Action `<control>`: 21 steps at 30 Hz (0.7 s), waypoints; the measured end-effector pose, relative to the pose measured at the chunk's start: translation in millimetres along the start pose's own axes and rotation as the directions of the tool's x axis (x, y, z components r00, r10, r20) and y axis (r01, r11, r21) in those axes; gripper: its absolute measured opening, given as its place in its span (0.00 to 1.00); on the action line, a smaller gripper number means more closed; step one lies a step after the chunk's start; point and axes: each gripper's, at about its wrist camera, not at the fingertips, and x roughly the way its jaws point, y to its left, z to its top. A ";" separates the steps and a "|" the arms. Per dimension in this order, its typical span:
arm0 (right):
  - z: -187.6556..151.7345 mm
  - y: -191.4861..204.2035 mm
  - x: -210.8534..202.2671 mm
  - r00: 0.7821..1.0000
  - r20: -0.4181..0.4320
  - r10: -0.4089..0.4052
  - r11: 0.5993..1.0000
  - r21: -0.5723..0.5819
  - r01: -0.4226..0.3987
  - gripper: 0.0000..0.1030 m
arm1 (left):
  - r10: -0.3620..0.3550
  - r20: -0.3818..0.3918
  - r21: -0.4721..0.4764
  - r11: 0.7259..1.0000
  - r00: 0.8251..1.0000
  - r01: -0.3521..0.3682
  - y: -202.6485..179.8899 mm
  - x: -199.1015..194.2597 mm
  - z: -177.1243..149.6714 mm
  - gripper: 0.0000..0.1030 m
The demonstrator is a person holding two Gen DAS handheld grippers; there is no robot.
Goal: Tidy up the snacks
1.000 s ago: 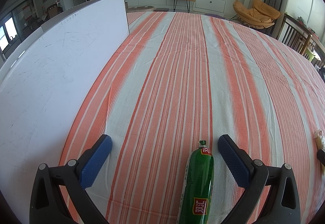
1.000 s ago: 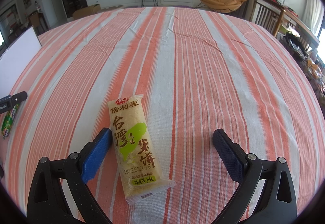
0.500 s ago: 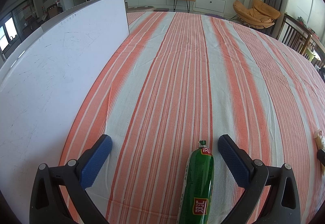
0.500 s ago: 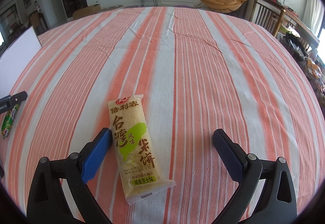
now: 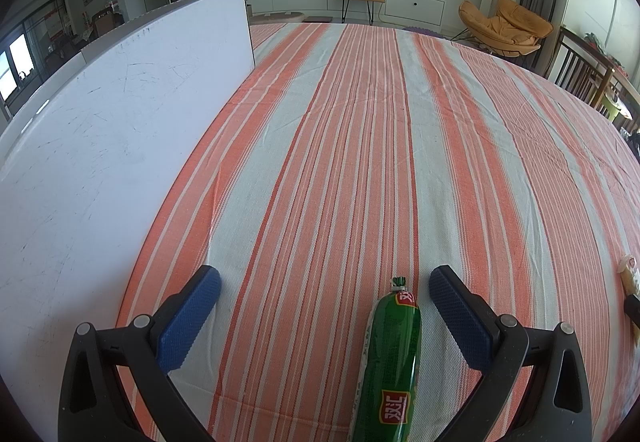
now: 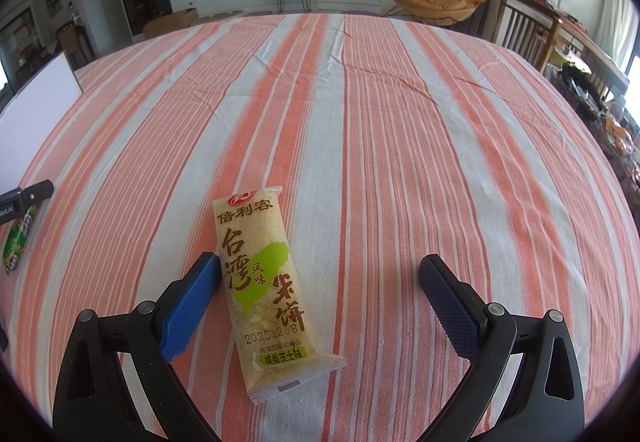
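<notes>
A green sausage snack point(image 5: 390, 366) lies on the striped tablecloth between the fingers of my open left gripper point(image 5: 324, 294), nearer the right finger and not touched. A yellow rice cracker packet point(image 6: 262, 282) lies flat between the fingers of my open right gripper point(image 6: 320, 282), close beside the left finger. The sausage also shows at the far left of the right wrist view point(image 6: 18, 242), with part of the left gripper over it. The packet's end shows at the right edge of the left wrist view point(image 5: 629, 274).
A tall white board point(image 5: 112, 145) stands along the table's left side, right beside my left gripper. The orange-and-white striped cloth point(image 6: 360, 121) covers the whole table. Wooden chairs point(image 6: 528, 29) stand past the table's far right edge.
</notes>
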 end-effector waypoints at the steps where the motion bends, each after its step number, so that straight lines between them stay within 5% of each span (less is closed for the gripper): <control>1: 1.9 0.8 1.2 1.000 0.000 0.000 1.000 0.000 0.000 0.98 | 0.000 0.000 0.000 1.000 1.000 0.000 0.0 0.0 0.1 1.00; 17: -0.7 0.1 0.2 1.000 0.000 0.000 1.000 0.001 0.000 0.98 | -0.003 -0.004 0.004 1.000 1.000 0.003 0.5 -0.2 0.2 1.00; 21: -1.8 -1.3 -0.9 1.000 -0.001 0.001 1.000 0.002 -0.001 0.98 | -0.072 -0.138 0.113 0.990 0.988 0.088 3.8 2.3 6.3 1.00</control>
